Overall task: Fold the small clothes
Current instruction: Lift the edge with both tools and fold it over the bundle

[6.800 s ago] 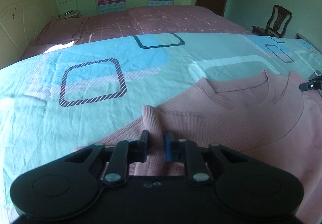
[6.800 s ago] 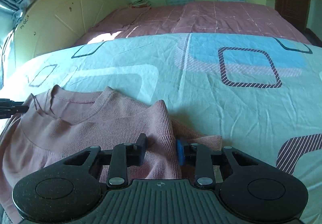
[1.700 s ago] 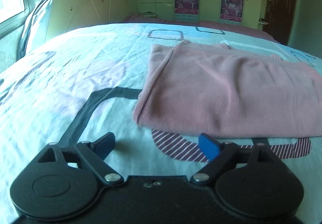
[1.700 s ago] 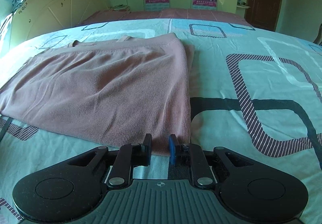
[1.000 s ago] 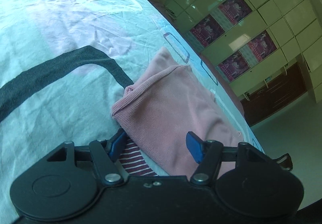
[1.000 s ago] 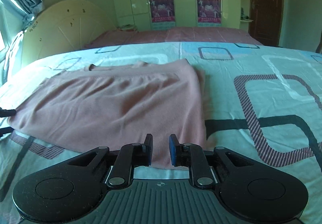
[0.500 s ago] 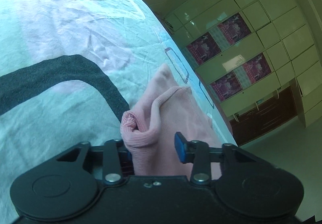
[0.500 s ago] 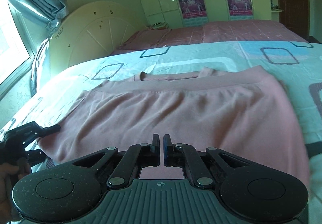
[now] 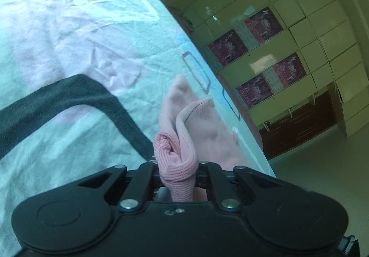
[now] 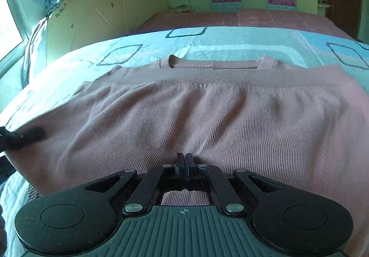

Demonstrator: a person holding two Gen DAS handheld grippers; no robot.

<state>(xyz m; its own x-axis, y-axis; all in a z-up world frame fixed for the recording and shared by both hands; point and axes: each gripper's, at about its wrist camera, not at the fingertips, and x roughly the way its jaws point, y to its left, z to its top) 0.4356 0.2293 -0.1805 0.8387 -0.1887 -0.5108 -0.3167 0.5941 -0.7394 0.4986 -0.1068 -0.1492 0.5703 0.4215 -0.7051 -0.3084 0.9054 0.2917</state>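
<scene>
My left gripper (image 9: 178, 170) had its jaws drawn in tight on a bunched corner of the pink top (image 10: 207, 114), with ribbed knit bulging up between the two fingers. My right gripper (image 10: 185, 165) had its jaws pressed flat together with nothing between them, the tips resting on or just above the cloth near its near edge; I could not tell which.

The top lay on the patterned bedsheet (image 10: 230, 40), already doubled over, with its hem band lying just short of the neckline at the far side. The left end of it was gathered and lifted slightly by my left grip.

I judged the step in hand to be the crosswise fold, with the corner taken. The next move, as I read it, called for carrying that left end across toward the right side while the empty right gripper pinned the middle as a crease line.
</scene>
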